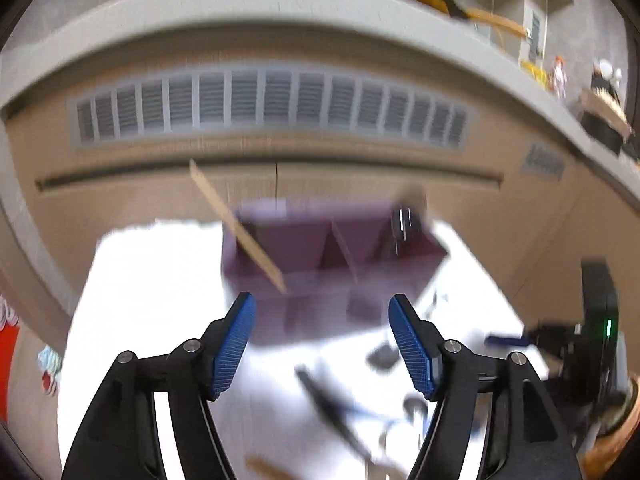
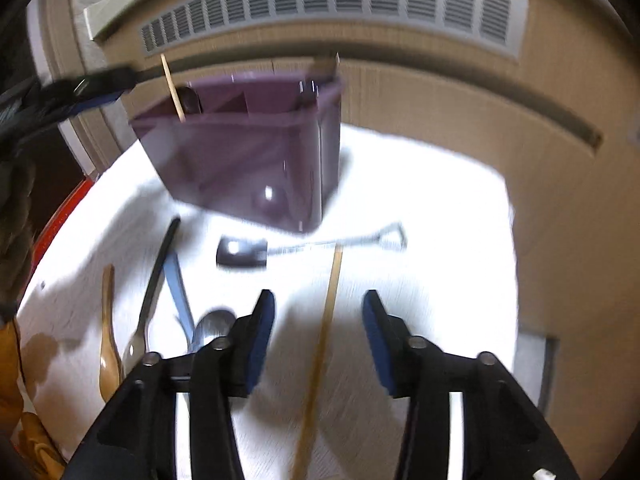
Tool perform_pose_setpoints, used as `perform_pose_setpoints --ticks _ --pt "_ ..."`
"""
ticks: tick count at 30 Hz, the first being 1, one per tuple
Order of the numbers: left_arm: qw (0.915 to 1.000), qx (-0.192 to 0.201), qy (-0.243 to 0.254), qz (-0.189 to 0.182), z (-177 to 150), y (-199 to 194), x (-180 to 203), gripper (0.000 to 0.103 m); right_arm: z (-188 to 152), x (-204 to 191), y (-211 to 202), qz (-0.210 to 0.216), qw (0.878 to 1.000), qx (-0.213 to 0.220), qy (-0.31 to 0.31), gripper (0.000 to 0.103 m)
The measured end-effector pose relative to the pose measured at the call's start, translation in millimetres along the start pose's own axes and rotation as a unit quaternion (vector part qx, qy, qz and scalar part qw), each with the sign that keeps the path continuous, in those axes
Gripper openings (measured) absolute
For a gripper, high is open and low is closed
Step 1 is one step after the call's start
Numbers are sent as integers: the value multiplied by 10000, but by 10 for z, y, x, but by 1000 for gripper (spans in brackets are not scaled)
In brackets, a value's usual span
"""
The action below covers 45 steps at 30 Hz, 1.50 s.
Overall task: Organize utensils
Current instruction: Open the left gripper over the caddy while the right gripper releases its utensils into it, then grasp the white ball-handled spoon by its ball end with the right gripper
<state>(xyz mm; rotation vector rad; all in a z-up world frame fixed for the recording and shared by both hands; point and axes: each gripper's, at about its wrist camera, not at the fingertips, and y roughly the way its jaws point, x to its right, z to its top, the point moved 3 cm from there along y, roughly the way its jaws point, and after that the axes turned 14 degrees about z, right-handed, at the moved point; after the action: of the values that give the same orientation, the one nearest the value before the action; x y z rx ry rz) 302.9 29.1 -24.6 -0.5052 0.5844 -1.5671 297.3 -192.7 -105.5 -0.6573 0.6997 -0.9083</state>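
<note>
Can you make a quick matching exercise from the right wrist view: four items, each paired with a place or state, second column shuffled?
Column 1:
1. purple organizer
2. chopstick on the cloth
3. wooden spoon
4. right gripper

Column 2:
A. lies on the white cloth, running between the jaws
B. open, nothing held
C. stands at the far side of the cloth, one wooden stick leaning in it
D. farthest left of the loose utensils

Pairs: 1-C, 2-A, 3-D, 4-B
</note>
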Motion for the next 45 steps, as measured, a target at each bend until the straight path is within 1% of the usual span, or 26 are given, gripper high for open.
perform_pose_setpoints --ticks 3,5,10,14,16,17,18,19,21,23,26,29,31,33,34,36,37,38,40,41,42,44,45 --pt "9990 -415 177 -29 -421 -6 101 71 -160 -32 6 65 9998 -21 179 62" --pt "9982 -551 240 -67 -658 -52 164 71 -260 -26 -4 134 9992 -53 367 63" --pt "9964 -654 330 -424 -1071 -304 283 71 -501 -46 -49 322 9969 -117 711 64" --pt "9942 -778 489 -551 -1269 -463 365 71 -650 -60 -168 359 9954 -61 883 64" --pt "9936 -845 478 -572 -1350 -508 399 71 -728 -67 -213 372 9951 -31 919 65" --pt "9935 -860 468 -580 -1369 -517 411 71 -761 -76 -232 394 9949 -7 927 68" --pt "9935 -866 464 -576 -1384 -519 423 71 -760 -87 -242 433 9946 7 942 75" --pt "9938 -861 451 -547 -1387 -519 436 71 -783 -96 -252 559 9935 53 986 80" --pt "9941 -834 419 -559 -1364 -522 460 70 -795 -129 -249 752 9913 126 1072 96" --pt "9939 -798 482 -597 -1351 -528 506 70 -784 -162 -230 850 9902 178 1097 103" --pt "9936 -755 587 -605 -1354 -545 547 70 -787 -183 -228 756 9901 271 1155 103" --pt "9955 -728 409 -455 -1331 -552 447 70 -784 -169 -233 756 9886 288 1273 103" --pt "9970 -702 176 -262 -1296 -548 313 70 -770 -201 -211 681 9912 115 1125 103" --pt "9977 -675 -66 35 -1261 -558 136 70 -764 -287 -175 482 9963 -179 685 103" --pt "9975 -657 -179 188 -1251 -564 43 70 -776 -362 -208 243 9988 -124 400 103" --pt "9962 -659 -401 399 -1244 -571 -126 70 -802 -566 -328 -157 9995 199 -207 103" --pt "9954 -676 -508 457 -1245 -569 -199 70 -833 -754 -383 -196 9974 294 -623 103" --pt "9945 -690 -616 495 -1251 -565 -269 70 -856 -899 -422 -118 9955 344 -881 100" --pt "9931 -694 -787 528 -1268 -557 -359 71 -888 -1157 -455 82 9909 376 -1286 85" --pt "9926 -691 -852 517 -1286 -553 -390 71 -895 -1257 -437 126 9891 317 -1432 69" --pt "9922 -695 -908 491 -1302 -550 -415 71 -898 -1377 -369 202 9872 167 -1576 56" --pt "9917 -722 -972 425 -1344 -541 -445 72 -907 -1463 -257 290 9865 -13 -1609 48" --pt "9916 -741 -978 399 -1366 -538 -454 72 -897 -1501 -172 286 9865 -105 -1607 48"
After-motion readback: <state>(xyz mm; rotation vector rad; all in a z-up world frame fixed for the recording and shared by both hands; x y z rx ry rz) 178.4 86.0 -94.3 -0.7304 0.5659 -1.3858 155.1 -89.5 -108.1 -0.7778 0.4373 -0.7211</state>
